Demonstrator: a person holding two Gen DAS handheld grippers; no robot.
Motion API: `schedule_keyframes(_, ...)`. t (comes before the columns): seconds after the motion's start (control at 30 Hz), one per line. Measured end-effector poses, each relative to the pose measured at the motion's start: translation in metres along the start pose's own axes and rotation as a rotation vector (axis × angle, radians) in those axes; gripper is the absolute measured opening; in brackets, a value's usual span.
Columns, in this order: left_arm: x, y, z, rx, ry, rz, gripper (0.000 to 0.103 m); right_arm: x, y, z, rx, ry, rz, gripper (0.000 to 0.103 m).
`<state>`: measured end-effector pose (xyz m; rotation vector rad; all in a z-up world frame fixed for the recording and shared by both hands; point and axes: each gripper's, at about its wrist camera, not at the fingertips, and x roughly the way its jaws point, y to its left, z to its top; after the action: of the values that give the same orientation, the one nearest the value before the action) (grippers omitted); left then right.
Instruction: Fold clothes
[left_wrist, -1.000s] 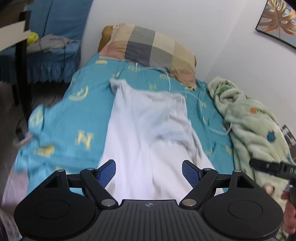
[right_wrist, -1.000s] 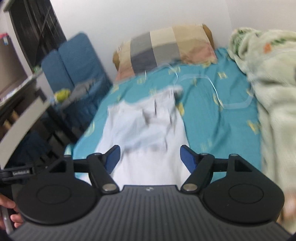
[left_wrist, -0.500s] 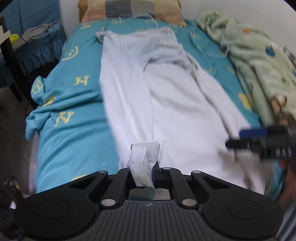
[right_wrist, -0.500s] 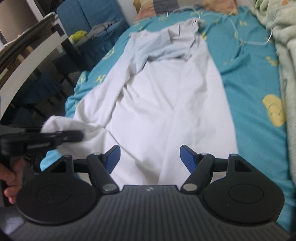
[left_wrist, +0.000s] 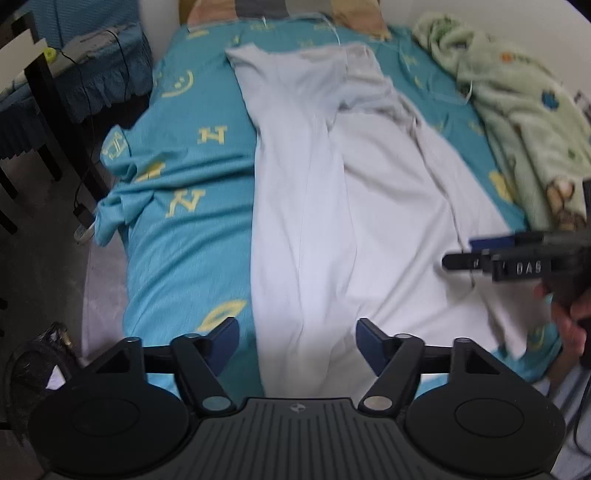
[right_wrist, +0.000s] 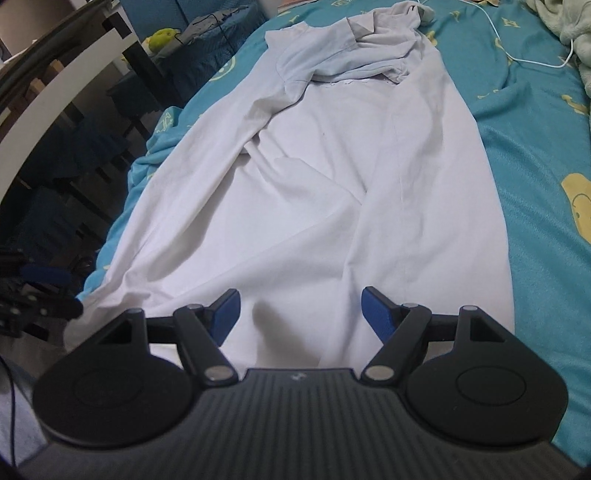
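Note:
A white long-sleeved garment (left_wrist: 351, 192) lies lengthwise on the teal bedsheet (left_wrist: 192, 173), its sides folded inward and its collar end far away. It also fills the right wrist view (right_wrist: 332, 192). My left gripper (left_wrist: 297, 339) is open and empty above the garment's near hem. My right gripper (right_wrist: 299, 314) is open and empty above the near hem too. The right gripper also shows at the right of the left wrist view (left_wrist: 491, 254). The left gripper shows at the left edge of the right wrist view (right_wrist: 44, 295).
A green fleece blanket (left_wrist: 517, 110) lies along the bed's right side. A checked pillow (left_wrist: 288, 11) is at the head. A white cable (right_wrist: 517, 51) runs across the sheet. Blue-covered furniture (left_wrist: 92, 66) and a dark chair (left_wrist: 33, 122) stand left of the bed.
Half a second ago my left gripper was shut on a bunch of the white fabric; now it is open and the fabric lies flat. Both grippers have come in low over the near hem.

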<state>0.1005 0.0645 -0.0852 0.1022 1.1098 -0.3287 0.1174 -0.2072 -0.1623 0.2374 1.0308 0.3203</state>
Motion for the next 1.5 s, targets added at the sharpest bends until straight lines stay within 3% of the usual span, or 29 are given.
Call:
schedule_keyframes(0.07,0.01,0.001,0.005,-0.032,-0.026,0.006,0.076,-0.002,-0.002,0.003,0.016,-0.007,0.017,0.075)
schedule_keyframes(0.13,0.028,0.004,0.006,-0.075,0.01,0.019,0.075,-0.004,-0.003,0.005,0.027,-0.018,0.034,0.075)
schedule_keyframes(0.2,0.044,0.01,0.005,-0.13,0.057,-0.016,0.073,-0.005,-0.004,0.006,0.03,-0.023,0.04,0.075)
schedule_keyframes(0.27,0.049,0.011,0.003,-0.121,0.081,-0.045,0.073,-0.005,-0.005,0.006,0.035,-0.022,0.043,0.074)
schedule_keyframes(0.43,0.051,-0.013,-0.007,0.127,0.218,0.045,0.07,-0.002,-0.012,0.011,0.069,-0.023,0.045,0.074)
schedule_keyframes(0.47,0.052,-0.018,-0.01,0.157,0.244,0.053,0.057,-0.002,-0.014,0.012,0.073,-0.027,0.044,0.074)
schedule_keyframes(0.5,0.053,-0.022,-0.013,0.186,0.268,0.062,0.025,-0.003,-0.014,0.013,0.077,-0.029,0.041,0.074)
schedule_keyframes(0.53,0.051,-0.027,-0.014,0.214,0.272,0.074,0.006,-0.004,-0.015,0.014,0.081,-0.033,0.038,0.074)
schedule_keyframes(0.6,0.037,-0.037,-0.01,0.255,0.217,0.091,0.005,-0.006,-0.016,0.015,0.088,-0.042,0.03,0.074)
schedule_keyframes(0.8,-0.014,-0.094,0.013,0.352,0.075,0.018,0.005,-0.026,-0.035,0.015,0.169,-0.091,0.003,0.074)
schedule_keyframes(0.97,0.022,-0.144,0.009,0.397,0.089,-0.052,0.006,-0.054,-0.07,0.019,0.3,-0.162,-0.015,0.074)
schedule_keyframes(1.1,0.072,-0.155,-0.002,0.352,0.115,-0.097,0.01,-0.066,-0.095,0.014,0.331,-0.173,-0.071,0.074)
schedule_keyframes(1.27,0.075,-0.132,-0.009,0.241,0.065,-0.204,0.042,-0.055,-0.104,0.0,0.355,-0.092,-0.026,0.074)
schedule_keyframes(1.33,0.057,-0.114,-0.01,0.162,0.002,-0.255,0.072,-0.051,-0.103,-0.001,0.346,-0.076,-0.033,0.074)
schedule_keyframes(1.4,0.039,-0.088,-0.012,0.028,-0.092,-0.273,0.086,-0.048,-0.102,0.0,0.341,-0.067,-0.045,0.074)
schedule_keyframes(1.43,0.035,-0.073,-0.012,-0.052,-0.126,-0.272,0.088,-0.047,-0.104,0.0,0.343,-0.066,-0.053,0.074)
schedule_keyframes(1.5,0.044,-0.05,-0.01,-0.163,-0.108,-0.249,0.089,-0.045,-0.106,0.0,0.35,-0.058,-0.067,0.074)
